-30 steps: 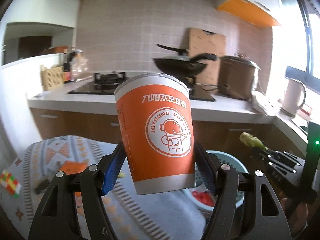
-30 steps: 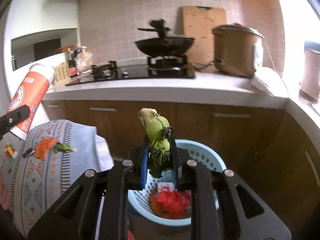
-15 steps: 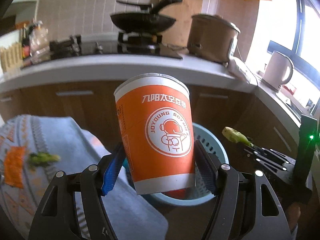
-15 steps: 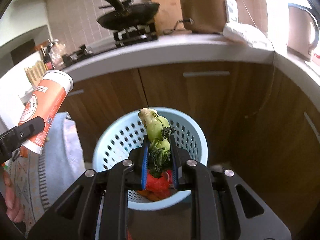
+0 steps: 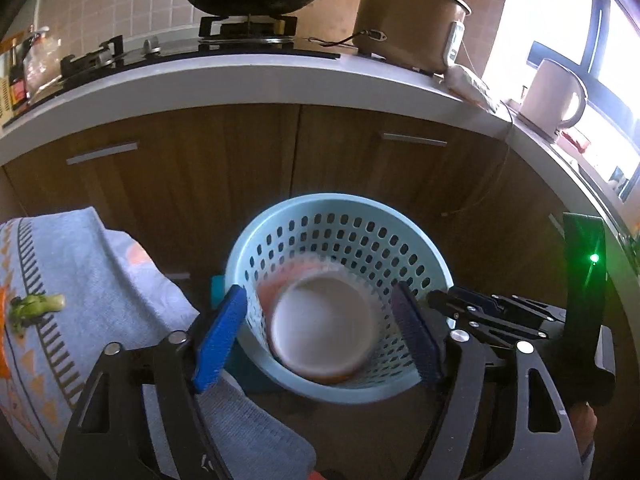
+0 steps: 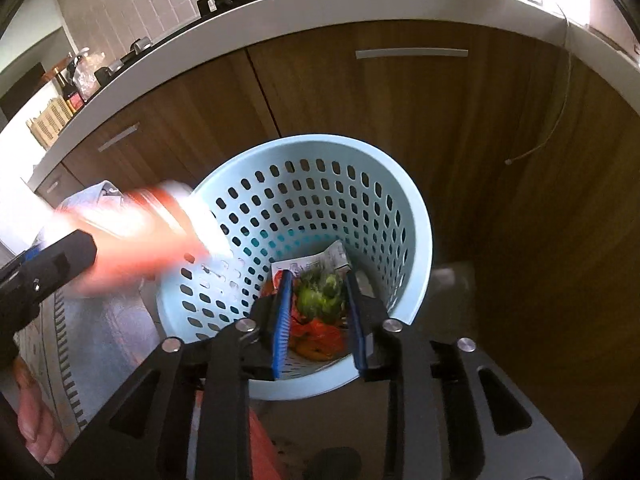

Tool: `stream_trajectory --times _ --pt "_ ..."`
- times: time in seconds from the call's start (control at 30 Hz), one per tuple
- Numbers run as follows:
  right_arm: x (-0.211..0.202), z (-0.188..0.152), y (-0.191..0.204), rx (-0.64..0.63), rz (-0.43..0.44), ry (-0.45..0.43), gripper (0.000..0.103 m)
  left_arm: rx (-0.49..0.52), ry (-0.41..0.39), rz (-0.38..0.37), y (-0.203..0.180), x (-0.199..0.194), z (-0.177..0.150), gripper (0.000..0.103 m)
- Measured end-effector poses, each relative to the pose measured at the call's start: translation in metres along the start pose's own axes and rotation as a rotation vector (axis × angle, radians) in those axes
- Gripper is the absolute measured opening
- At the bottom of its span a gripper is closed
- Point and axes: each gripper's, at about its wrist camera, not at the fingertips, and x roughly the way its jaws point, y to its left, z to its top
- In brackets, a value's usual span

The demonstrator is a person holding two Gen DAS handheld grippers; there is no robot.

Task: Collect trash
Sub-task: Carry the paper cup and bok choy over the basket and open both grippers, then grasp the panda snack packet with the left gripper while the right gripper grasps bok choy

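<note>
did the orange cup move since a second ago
Yes. The cup has left the pads of the left hand-held gripper, whose jaws have just been opening, and is dropping, blurred, into the blue basket below the counter.

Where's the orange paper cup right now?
In the left wrist view the orange paper cup is blurred, bottom toward the camera, between the open left gripper's pads and over the blue perforated basket. It appears released and dropping in.
</note>
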Motion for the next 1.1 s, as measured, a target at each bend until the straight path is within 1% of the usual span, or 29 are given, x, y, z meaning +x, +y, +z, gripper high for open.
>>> stream_trajectory --times 0.03,0.07,0.1,0.3,0.43,0.6,0.77,0.97,1.07,1.1 --pt "0.000 0.000 0.000 0.000 -0.003 -0.004 0.035 -0.001 -0.003 0.004 0.001 -0.001 0.000 0.074" --pt "-0.002 0.001 0.000 -0.002 -0.005 -0.011 0.044 -0.004 -0.005 0.007 0.003 -0.003 0.000 0.074" --pt "-0.005 0.000 0.002 -0.004 -0.006 -0.021 0.047 -0.011 -0.008 0.006 0.006 -0.005 0.000 0.074" --pt "-0.015 0.005 0.013 -0.032 0.006 -0.051 0.047 -0.042 -0.039 0.015 0.020 -0.022 -0.003 0.074" --pt "-0.024 0.007 0.030 -0.062 0.020 -0.074 0.047 -0.052 -0.070 0.036 0.027 -0.037 -0.006 0.074" --pt "-0.035 0.009 0.055 -0.119 0.050 -0.105 0.047 -0.092 -0.121 0.065 0.047 -0.062 -0.008 0.074" --pt "-0.044 0.008 0.082 -0.176 0.074 -0.132 0.047 -0.155 -0.183 0.123 0.081 -0.096 -0.015 0.073" --pt "-0.047 0.007 0.122 -0.240 0.106 -0.142 0.047 -0.224 -0.226 0.201 0.129 -0.132 -0.027 0.073" --pt "-0.046 0.004 0.145 -0.263 0.135 -0.138 0.047 -0.261 -0.241 0.239 0.158 -0.148 -0.036 0.073" --pt "-0.045 0.001 0.156 -0.265 0.166 -0.137 0.047 -0.267 -0.244 0.253 0.169 -0.153 -0.040 0.074"
